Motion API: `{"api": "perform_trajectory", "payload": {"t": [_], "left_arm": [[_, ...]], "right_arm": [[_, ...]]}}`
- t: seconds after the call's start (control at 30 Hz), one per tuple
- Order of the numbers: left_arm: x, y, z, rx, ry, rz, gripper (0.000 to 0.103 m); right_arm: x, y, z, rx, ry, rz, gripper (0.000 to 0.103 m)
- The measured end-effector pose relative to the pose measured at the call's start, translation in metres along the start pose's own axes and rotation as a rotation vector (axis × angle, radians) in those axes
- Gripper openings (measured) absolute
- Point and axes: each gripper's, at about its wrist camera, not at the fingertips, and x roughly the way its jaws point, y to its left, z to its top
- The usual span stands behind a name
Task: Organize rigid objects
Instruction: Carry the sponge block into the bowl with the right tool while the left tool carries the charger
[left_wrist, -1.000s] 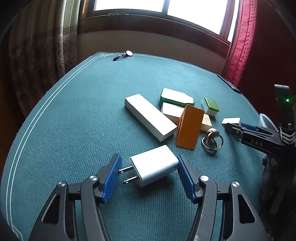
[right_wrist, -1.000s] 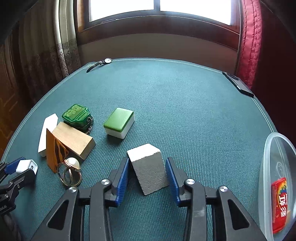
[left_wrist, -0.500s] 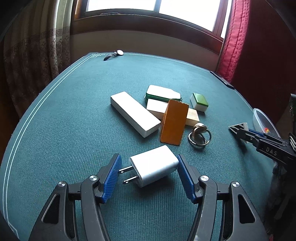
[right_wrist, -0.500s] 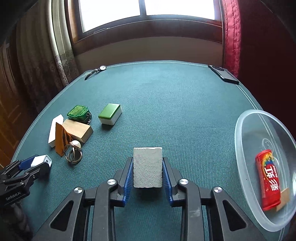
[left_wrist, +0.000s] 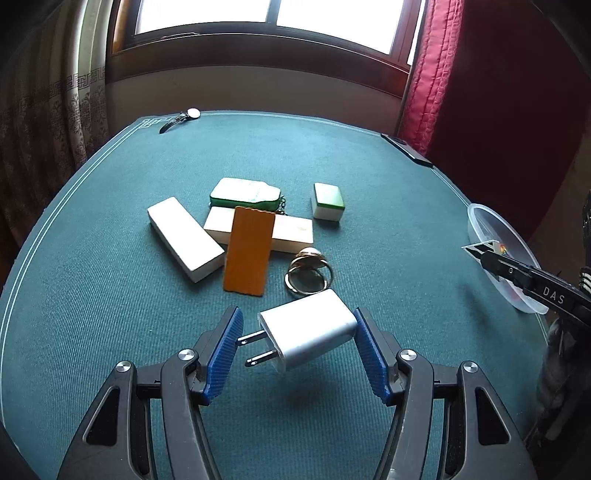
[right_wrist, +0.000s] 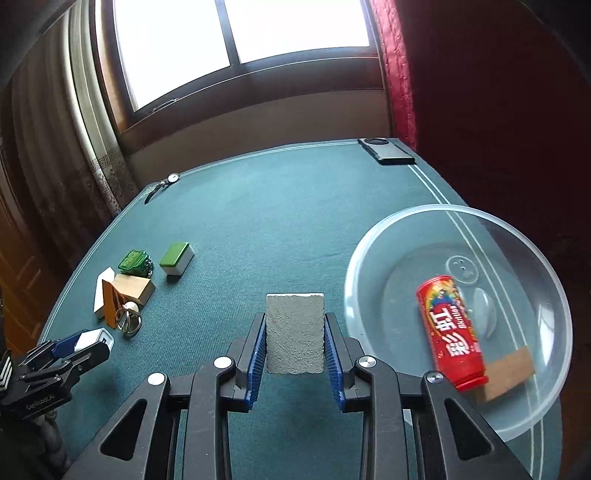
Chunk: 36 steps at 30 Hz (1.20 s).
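Note:
My left gripper (left_wrist: 297, 341) is shut on a white plug charger (left_wrist: 308, 334), held above the green felt table, prongs against the left pad. My right gripper (right_wrist: 295, 343) is shut on a grey stone block (right_wrist: 294, 332), held just left of a clear plastic bowl (right_wrist: 373, 258). The bowl holds a red candy tube (right_wrist: 448, 328) and a brown card (right_wrist: 508, 373). On the table lie a white block (left_wrist: 184, 238), an orange card (left_wrist: 247, 254), a wooden block (left_wrist: 291, 234), a green tin (left_wrist: 243, 194), a green-topped tile (left_wrist: 327, 201) and a ring (left_wrist: 308, 275).
A wristwatch (left_wrist: 181, 119) lies at the far left table edge. A black phone (right_wrist: 388, 151) lies at the far right corner. A red curtain (right_wrist: 399, 74) hangs beyond the table's right side. The bowl also shows in the left wrist view (left_wrist: 480, 218).
My right gripper has carried the grey block rightward to beside the bowl. My left gripper has lifted and moved right with the charger, so the object pile sits more to its left.

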Motion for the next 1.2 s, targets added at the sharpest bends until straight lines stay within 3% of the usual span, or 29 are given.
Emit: {"api": "perform_trajectory", "payload": {"t": [0.4,0.7,0.8,0.87,0.9,1.2], "left_arm": [[-0.001,-0.057,0.013,0.086,-0.003,-0.059,0.062],[0.005,-0.096,0.023,0.146,-0.002,-0.099,0.062],[0.007,-0.107,0.026,0.161,-0.001,-0.111,0.062],[0.009,-0.113,0.028,0.169,-0.001,-0.119,0.062],[0.009,-0.116,0.029,0.172,0.0,-0.123,0.062],[0.02,-0.143,0.038,0.203,0.005,-0.164,0.062]], "right_arm": [[-0.034,-0.086,0.004,0.179,-0.089,-0.132,0.031],[-0.033,-0.134,-0.002,0.293,-0.114,-0.218,0.032],[-0.03,-0.144,-0.005,0.323,-0.115,-0.225,0.036],[-0.03,-0.148,-0.007,0.342,-0.124,-0.238,0.05],[-0.032,-0.149,-0.008,0.343,-0.129,-0.244,0.051],[-0.034,-0.144,-0.014,0.319,-0.149,-0.283,0.052]]}}
